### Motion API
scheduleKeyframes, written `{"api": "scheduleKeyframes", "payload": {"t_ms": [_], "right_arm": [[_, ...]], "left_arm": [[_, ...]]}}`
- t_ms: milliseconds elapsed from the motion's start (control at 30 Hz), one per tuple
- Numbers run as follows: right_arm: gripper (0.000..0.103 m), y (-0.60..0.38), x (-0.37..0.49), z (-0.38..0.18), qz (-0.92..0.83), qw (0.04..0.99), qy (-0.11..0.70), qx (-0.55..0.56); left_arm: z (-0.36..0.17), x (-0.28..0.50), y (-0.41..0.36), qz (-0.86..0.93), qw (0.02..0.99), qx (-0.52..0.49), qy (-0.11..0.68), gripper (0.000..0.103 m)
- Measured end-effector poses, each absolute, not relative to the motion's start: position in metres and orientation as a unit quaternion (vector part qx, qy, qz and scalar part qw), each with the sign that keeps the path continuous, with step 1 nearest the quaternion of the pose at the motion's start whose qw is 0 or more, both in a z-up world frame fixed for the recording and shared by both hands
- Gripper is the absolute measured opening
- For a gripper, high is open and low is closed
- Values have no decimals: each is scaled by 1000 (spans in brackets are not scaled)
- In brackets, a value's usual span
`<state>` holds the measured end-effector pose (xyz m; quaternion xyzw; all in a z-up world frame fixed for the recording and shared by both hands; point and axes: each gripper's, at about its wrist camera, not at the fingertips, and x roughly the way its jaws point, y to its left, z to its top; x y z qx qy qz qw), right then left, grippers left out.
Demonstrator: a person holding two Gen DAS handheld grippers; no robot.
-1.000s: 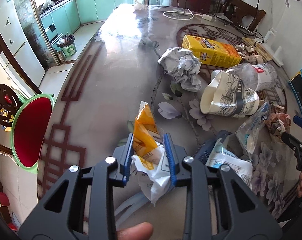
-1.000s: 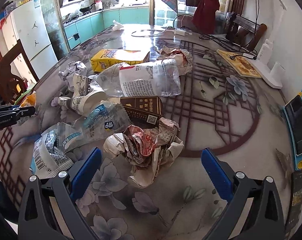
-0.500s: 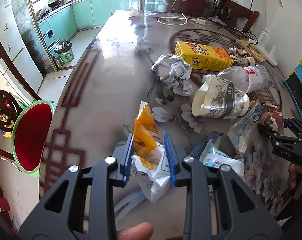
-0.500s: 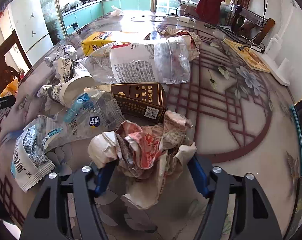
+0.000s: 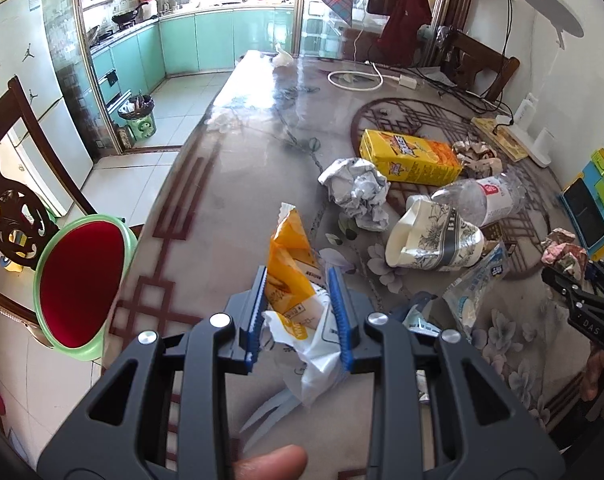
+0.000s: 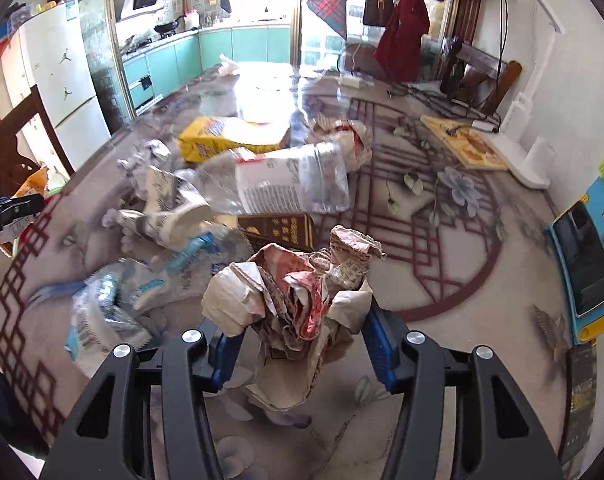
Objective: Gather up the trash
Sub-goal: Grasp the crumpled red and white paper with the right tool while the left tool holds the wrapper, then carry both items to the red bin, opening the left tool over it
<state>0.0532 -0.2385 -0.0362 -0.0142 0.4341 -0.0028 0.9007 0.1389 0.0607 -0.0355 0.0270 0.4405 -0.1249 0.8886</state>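
Left gripper (image 5: pixel 298 316): jaws narrow, blue pads clamped on an orange-and-white snack wrapper (image 5: pixel 292 276). Orange end sticks up past the fingertips, white end hangs below the pads, clear of the table (image 5: pixel 230 184). A fingertip (image 5: pixel 270 460) shows at the bottom edge of the left wrist view.

Right gripper (image 6: pixel 298 344): jaws have just been closing, now pressed on both sides of a crumpled red-and-cream paper wad (image 6: pixel 298 296). Wad bulges above and ahead of the pads; a loose flap hangs below them. It looks off the tabletop.

Remaining trash, all on the table ahead of and between the two grippers:
- printed paper cup (image 5: pixel 434 240) on its side
- clear plastic bottle (image 5: pixel 482 196) lying just behind the cup
- grey crumpled paper ball (image 5: pixel 358 188)
- yellow carton (image 5: pixel 410 156) lying flat, farther back
- clear plastic bags (image 5: pixel 474 284) near the right gripper's side
- dark brown box (image 6: pixel 278 230) just beyond the wad

Edges and room: left table edge runs close to the left gripper. Beyond it, over the floor, a green-rimmed bin with a red inside (image 5: pixel 78 280) by a dark wooden chair (image 5: pixel 10 184). Far half of the table is mostly bare, with only a white cable (image 5: pixel 356 80). A blue-cased tablet (image 6: pixel 586 264) sits at the right edge.
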Motion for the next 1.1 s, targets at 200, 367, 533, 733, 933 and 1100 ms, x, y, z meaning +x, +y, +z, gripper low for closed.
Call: {"api": "scheduleKeyframes", "payload": {"t_ms": [200, 367, 533, 733, 933, 1100], "right_arm": [[53, -202, 52, -2, 40, 912, 408, -24], [53, -156, 69, 11, 83, 913, 399, -24], [53, -99, 87, 23, 127, 911, 389, -41], [53, -36, 109, 30, 176, 907, 377, -62], [53, 17, 135, 34, 210, 902, 370, -75], [53, 46, 148, 31, 228, 897, 371, -83]], "left_arm": [[-2, 144, 95, -87, 913, 8, 400, 29], [24, 154, 139, -43, 927, -3, 373, 29], [36, 167, 193, 4, 931, -26, 363, 30], [26, 184, 246, 47, 923, -18, 381, 30], [9, 197, 286, 72, 913, -22, 401, 30], [-15, 216, 306, 86, 899, -11, 428, 30]]}}
